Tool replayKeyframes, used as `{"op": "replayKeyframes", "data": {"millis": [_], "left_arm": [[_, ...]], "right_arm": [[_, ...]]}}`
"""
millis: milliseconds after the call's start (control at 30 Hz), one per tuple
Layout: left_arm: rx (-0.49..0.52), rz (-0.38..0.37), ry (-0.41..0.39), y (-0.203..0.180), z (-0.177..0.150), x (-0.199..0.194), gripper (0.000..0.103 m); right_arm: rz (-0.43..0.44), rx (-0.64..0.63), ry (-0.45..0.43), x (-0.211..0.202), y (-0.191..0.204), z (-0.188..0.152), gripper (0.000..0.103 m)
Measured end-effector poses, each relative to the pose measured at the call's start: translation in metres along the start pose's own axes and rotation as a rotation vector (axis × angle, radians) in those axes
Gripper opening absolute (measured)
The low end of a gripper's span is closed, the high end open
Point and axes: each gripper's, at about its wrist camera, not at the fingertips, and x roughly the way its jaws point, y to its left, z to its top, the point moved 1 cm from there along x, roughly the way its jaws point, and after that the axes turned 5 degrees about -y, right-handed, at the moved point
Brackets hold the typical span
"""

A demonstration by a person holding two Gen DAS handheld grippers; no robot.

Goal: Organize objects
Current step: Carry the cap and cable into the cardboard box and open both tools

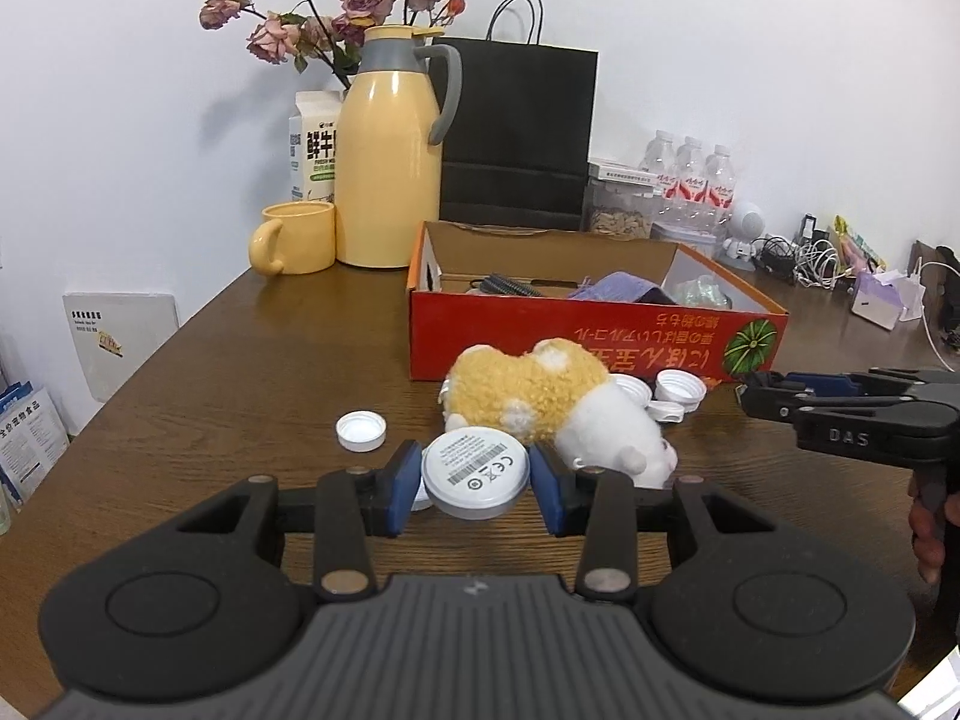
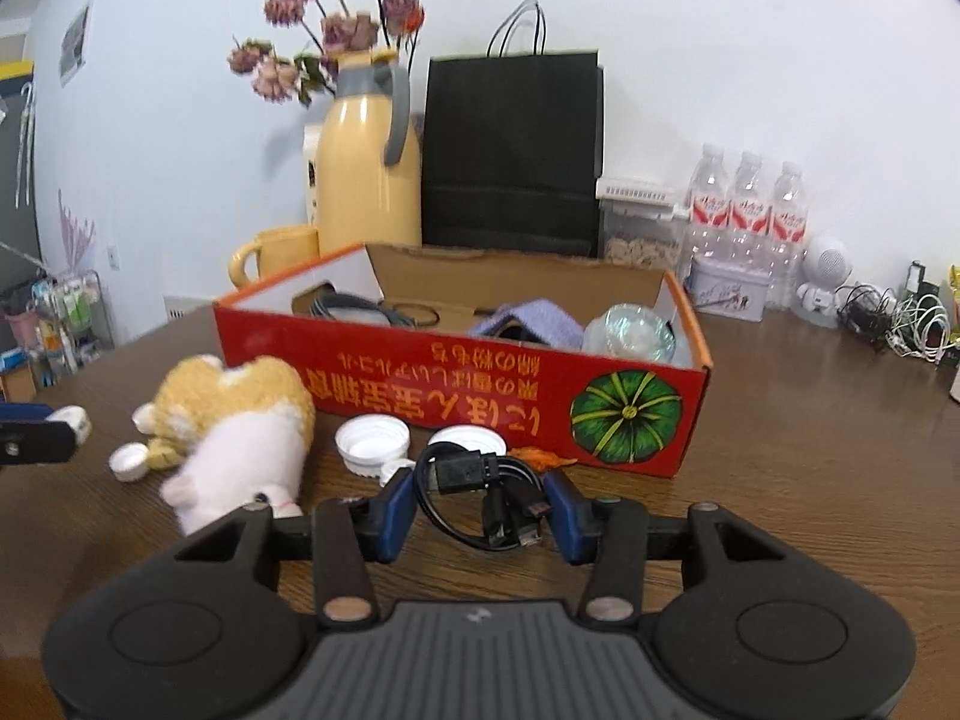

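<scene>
My left gripper (image 1: 474, 463) is shut on a white round disc with a printed label (image 1: 475, 474), held just above the brown table. A yellow and white plush toy (image 1: 540, 402) lies right behind it. My right gripper (image 2: 480, 510) is shut on a coiled black cable (image 2: 474, 483) in front of the open red cardboard box (image 2: 420, 372). The box holds a purple cloth (image 2: 534, 315), a cable and a clear plastic thing. White bottle caps (image 2: 372, 441) lie between the plush toy (image 2: 240, 420) and the box. The right gripper (image 1: 757, 393) also shows at the right edge of the left wrist view.
Behind the box (image 1: 600, 336) stand a yellow jug (image 1: 390, 168), a yellow mug (image 1: 297, 238), a milk carton, a black paper bag (image 1: 519, 132) and water bottles (image 1: 690, 180). Tangled cables (image 2: 900, 318) lie far right. A lone cap (image 1: 360, 431) sits left of the disc.
</scene>
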Motion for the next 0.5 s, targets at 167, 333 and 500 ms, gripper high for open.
{"op": "replayKeyframes", "data": {"millis": [167,333,500], "left_arm": [[0.006,-0.022,-0.003,-0.007,0.001,-0.001,0.040],[0.015,-0.037,-0.010,-0.012,0.004,-0.001,0.040],[0.020,-0.050,-0.019,-0.017,0.012,0.007,0.040]], "right_arm": [[0.008,-0.006,-0.041,-0.027,0.004,0.002,0.045],[0.022,-0.013,-0.074,-0.044,0.008,0.006,0.045],[0.034,-0.021,-0.086,-0.043,0.012,0.011,0.045]]}}
